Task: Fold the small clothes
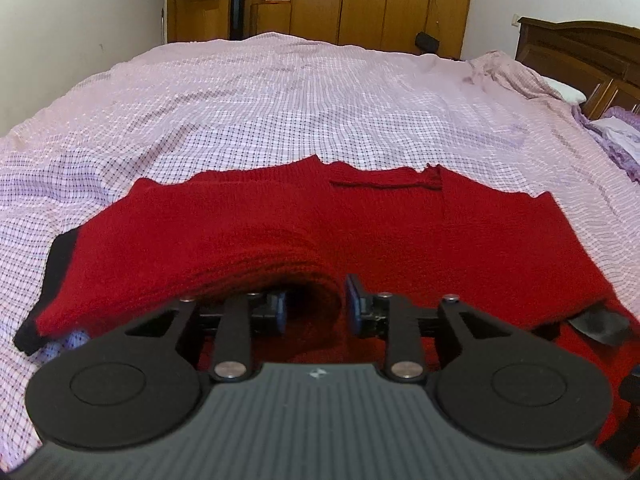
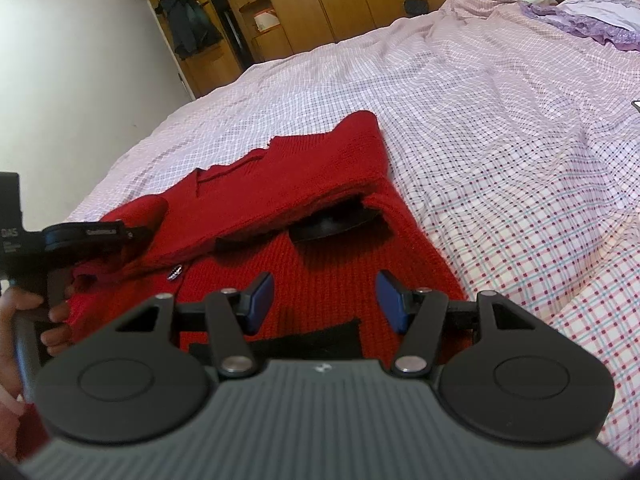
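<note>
Low in both frames, the soft, floppy red knit sweater [image 1: 280,232] suits an edge grip; left gripper [image 1: 314,308] and right gripper [image 2: 324,300] both stand apart, clamping nothing.

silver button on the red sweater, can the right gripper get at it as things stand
Probably yes: the silver button lies uncovered on the red sweater, just left of the open right gripper, nothing between them. The folded flap's edge sits close above it.
</note>
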